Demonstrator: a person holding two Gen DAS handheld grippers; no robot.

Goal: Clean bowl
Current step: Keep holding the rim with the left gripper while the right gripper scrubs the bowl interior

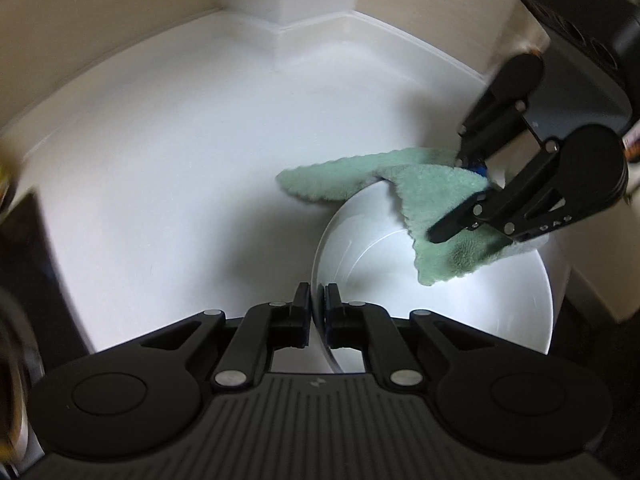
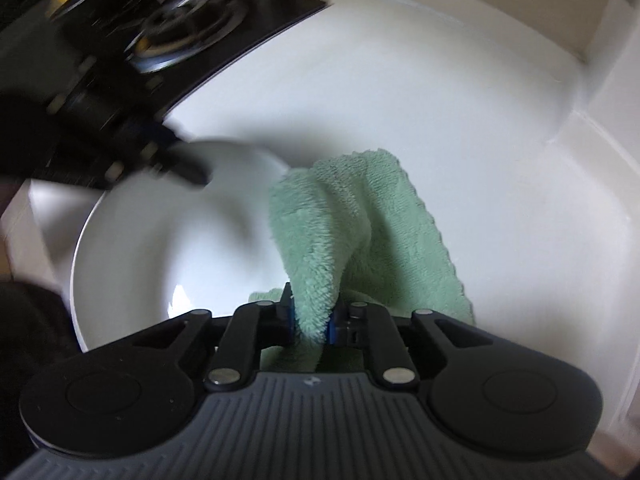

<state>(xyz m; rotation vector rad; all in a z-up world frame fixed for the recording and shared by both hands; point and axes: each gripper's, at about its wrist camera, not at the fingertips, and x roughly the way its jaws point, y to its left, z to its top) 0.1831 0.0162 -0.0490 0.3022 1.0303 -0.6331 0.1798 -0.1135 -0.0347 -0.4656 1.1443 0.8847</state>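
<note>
Two grippers are seen at a white bowl on a white counter

By the left gripper the near rim of the bowl is pinched, the jaws drawn tight on the thin wall. By the right gripper a fold of green cloth is clamped between blue pads, the jaws narrow; the cloth is draped over the far rim, partly inside the bowl and partly on the counter. A black stove is seen beyond, blurred
</note>
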